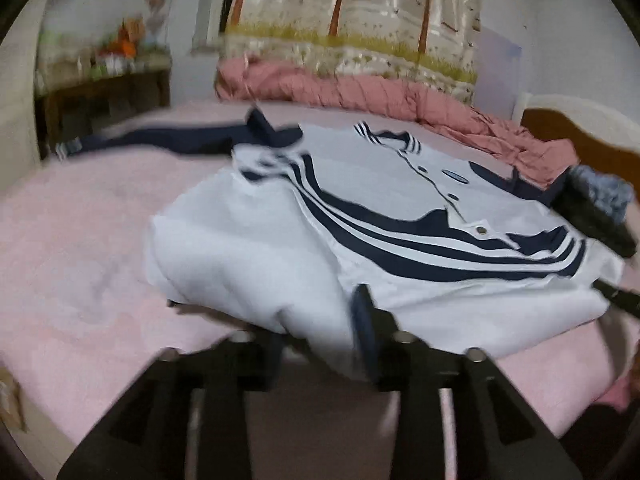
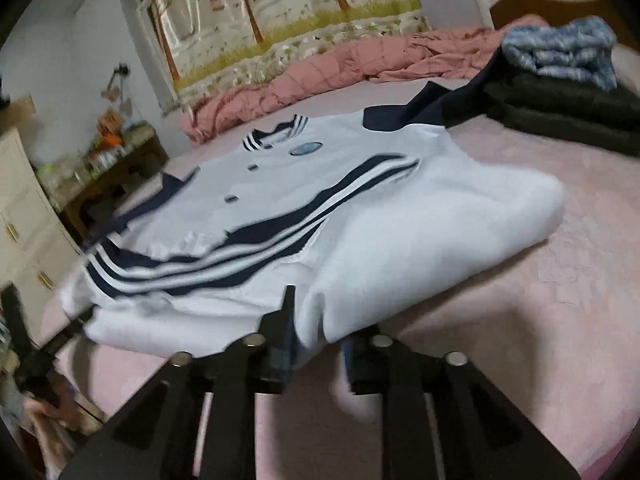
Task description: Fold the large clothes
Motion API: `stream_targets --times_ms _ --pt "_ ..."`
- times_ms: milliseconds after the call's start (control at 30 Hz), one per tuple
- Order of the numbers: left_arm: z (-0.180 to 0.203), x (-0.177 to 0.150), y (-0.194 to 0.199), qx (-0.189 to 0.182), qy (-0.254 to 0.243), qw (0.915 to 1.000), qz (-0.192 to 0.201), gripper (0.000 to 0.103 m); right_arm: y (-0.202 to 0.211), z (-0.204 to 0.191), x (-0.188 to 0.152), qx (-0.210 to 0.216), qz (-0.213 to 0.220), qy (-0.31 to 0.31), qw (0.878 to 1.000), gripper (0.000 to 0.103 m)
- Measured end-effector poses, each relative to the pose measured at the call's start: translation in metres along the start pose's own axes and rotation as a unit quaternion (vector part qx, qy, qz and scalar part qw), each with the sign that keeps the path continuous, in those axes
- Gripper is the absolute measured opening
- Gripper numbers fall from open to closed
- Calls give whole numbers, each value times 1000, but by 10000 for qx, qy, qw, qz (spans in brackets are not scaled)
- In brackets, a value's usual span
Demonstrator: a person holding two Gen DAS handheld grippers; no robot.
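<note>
A white jacket [image 1: 360, 200] with navy stripes, navy sleeves and a snap front lies spread on the pink bed [image 1: 80, 240], collar toward the far side. In the left wrist view my left gripper [image 1: 316, 320] is shut on the near hem, and white cloth bunches deep between the jaws. The right wrist view shows the jacket [image 2: 360, 220] from the other corner. There my right gripper [image 2: 320, 320] is shut on the hem, which hangs a little above the sheet [image 2: 560, 300] with shadow under it. Both views are blurred.
A stack of folded dark and blue clothes [image 2: 560, 92] sits at the far right of the bed, touching one navy sleeve. A rumpled pink quilt [image 1: 360, 88] lines the far edge under a curtain. A cluttered wooden side table [image 1: 100, 92] and a cream cabinet [image 2: 24, 220] stand left.
</note>
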State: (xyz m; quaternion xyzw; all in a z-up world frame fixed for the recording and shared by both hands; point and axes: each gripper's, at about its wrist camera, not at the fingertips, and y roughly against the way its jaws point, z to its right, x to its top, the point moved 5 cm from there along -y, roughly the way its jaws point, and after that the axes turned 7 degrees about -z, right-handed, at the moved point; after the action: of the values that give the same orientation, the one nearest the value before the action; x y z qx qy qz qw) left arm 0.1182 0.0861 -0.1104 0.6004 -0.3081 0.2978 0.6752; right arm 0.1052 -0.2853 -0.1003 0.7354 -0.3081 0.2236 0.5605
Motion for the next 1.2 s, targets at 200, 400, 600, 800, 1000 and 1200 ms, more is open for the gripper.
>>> stream_targets --times_ms 200,400,600,800,1000,1200 --pt "6 -2 41 361 -445 9955 758 74 33 -8 -16 -300 284 579 9975 73" --pt "36 5 61 240 -1085 9877 1096 101 74 -42 -24 -792 921 1701 9779 88" --pt "81 3 22 -25 -2270 9739 50 102 30 -78 -26 -1199 59 3142 9417 88" --pt "88 -16 -5 352 -2710 9611 -407 103 5 -76 -41 -1702 -270 3574 9179 88" --pt "71 2 -18 1097 -2345 9659 72 103 1 -51 -25 -2007 -83 2748 9403 88" --pt "60 9 -25 831 -2074 9747 76 97 -1 -35 -14 -1945 250 2439 9498 87"
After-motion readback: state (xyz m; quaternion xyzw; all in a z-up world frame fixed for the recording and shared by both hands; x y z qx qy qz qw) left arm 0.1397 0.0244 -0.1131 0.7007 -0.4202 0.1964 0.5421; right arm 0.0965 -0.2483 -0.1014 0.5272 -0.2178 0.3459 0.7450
